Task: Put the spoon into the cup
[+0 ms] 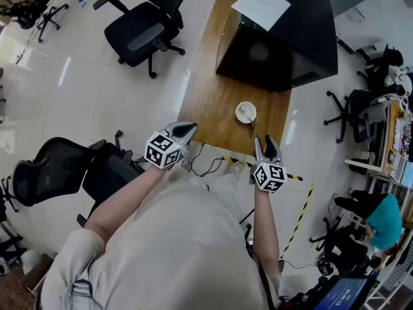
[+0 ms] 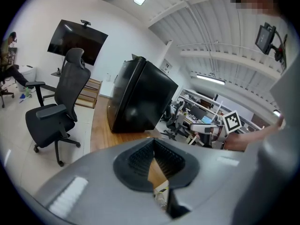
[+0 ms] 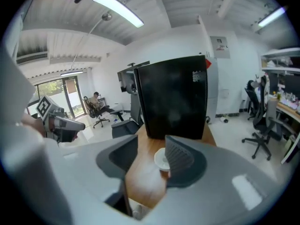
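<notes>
Left gripper (image 1: 186, 131): over the desk's (image 1: 205, 102) near-left corner. Jaws tips-together, nothing between the ribbed dark pads; its own view confirms.

Cup (image 1: 245, 112): small, white, round, glossy, probably ceramic. It stands upright on the wood-grain desk toward the near-right corner, between the near edge and the big black box (image 1: 277, 41) filling the far end.

Spoon (image 1: 248, 117): thin and pale, already in the cup, bowl end down. The handle leans over the rim toward the near edge.

Handling, judged:
- Spoon is light, stiff and slick. Pinch it mid-handle, above the rim, across the flat.
- Cup is light enough to tip or skid on the smooth top if the handle is levered. It would chip if knocked off the edge.

Right gripper (image 1: 264, 141): just off the near edge, right of the cup and clear of it. Jaws wide and empty; the cup shows beyond the gap. The spoon can't be made out in that view.
</notes>
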A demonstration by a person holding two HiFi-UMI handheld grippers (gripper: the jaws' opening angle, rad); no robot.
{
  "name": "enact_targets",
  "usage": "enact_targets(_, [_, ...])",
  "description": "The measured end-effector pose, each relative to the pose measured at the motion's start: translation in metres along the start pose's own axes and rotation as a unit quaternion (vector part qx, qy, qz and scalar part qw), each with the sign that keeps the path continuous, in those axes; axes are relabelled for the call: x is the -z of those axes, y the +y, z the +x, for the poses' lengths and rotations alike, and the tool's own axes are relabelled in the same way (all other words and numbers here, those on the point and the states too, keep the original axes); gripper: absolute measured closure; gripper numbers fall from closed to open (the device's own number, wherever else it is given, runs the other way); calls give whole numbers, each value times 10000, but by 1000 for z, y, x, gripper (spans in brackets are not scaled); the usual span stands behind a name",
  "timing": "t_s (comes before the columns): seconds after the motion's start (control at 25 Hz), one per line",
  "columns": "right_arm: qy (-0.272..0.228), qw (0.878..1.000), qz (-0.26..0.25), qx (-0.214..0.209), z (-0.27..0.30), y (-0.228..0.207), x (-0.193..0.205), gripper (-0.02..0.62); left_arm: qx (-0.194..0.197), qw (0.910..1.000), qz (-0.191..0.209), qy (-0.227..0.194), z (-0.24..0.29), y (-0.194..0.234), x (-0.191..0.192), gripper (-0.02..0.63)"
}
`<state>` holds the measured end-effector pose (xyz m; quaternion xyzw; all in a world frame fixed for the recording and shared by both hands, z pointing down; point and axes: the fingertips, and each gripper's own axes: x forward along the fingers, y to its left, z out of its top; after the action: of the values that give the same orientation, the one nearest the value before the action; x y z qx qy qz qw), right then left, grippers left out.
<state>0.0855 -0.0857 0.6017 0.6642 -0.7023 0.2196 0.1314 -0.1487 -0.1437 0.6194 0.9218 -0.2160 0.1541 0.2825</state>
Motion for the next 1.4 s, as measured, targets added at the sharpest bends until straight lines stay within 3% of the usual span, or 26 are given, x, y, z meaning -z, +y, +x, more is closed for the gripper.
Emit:
enact_targets(0.4, [-254, 9990, 204, -309, -23, -14, 9, 423, -261, 9994, 202, -53, -4, -21, 2, 603])
enact_targets(0.76, [-715, 9966, 337, -246, -68, -47, 10, 428, -384, 9984, 409, -49, 2, -74, 10, 603])
enact_targets(1.04, [-870, 9949, 349, -382, -110, -69, 16, 428, -571, 9977, 349, -141, 6, -118, 25, 603])
enact_targets(1.4, [-857, 9936, 436, -592, -168, -100, 50, 436, -803, 9956, 389, -271, 2, -183, 57, 603])
